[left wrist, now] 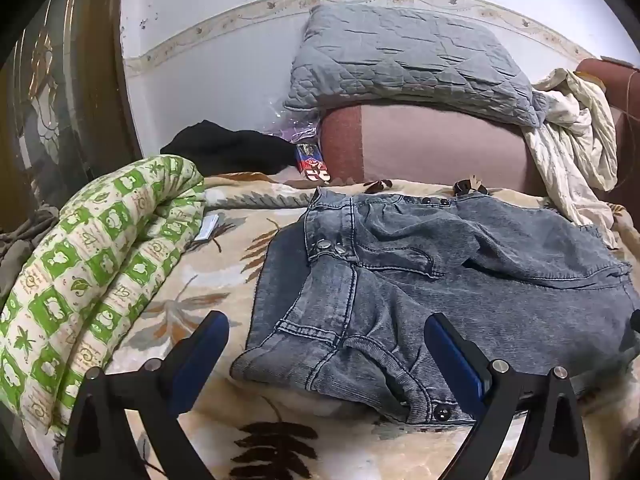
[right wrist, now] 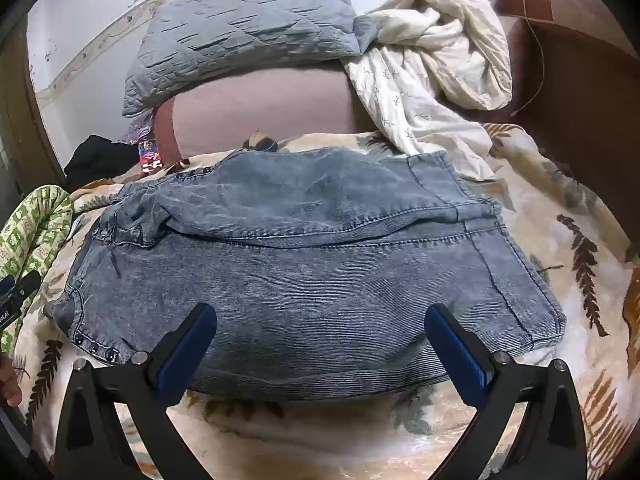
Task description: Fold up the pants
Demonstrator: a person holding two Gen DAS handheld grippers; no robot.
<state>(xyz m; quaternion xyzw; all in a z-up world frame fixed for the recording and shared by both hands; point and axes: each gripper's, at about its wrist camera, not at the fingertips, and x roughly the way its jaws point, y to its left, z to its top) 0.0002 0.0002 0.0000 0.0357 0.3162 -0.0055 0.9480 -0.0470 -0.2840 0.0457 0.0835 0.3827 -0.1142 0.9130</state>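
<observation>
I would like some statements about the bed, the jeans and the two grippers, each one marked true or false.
1. The jeans lie folded on the leaf-patterned blanket. True.
2. The right gripper is shut on the jeans. False: its jaws stand wide open above the near edge of the denim and grip nothing.
3. The left gripper is open. True.
4. A grey quilted pillow rests on the pink bolster behind the jeans. True.
5. The green and white quilt covers the jeans. False: it lies rolled up beside them, on the left in the left wrist view.
6. The white cloth is folded neatly. False: it is crumpled.
</observation>
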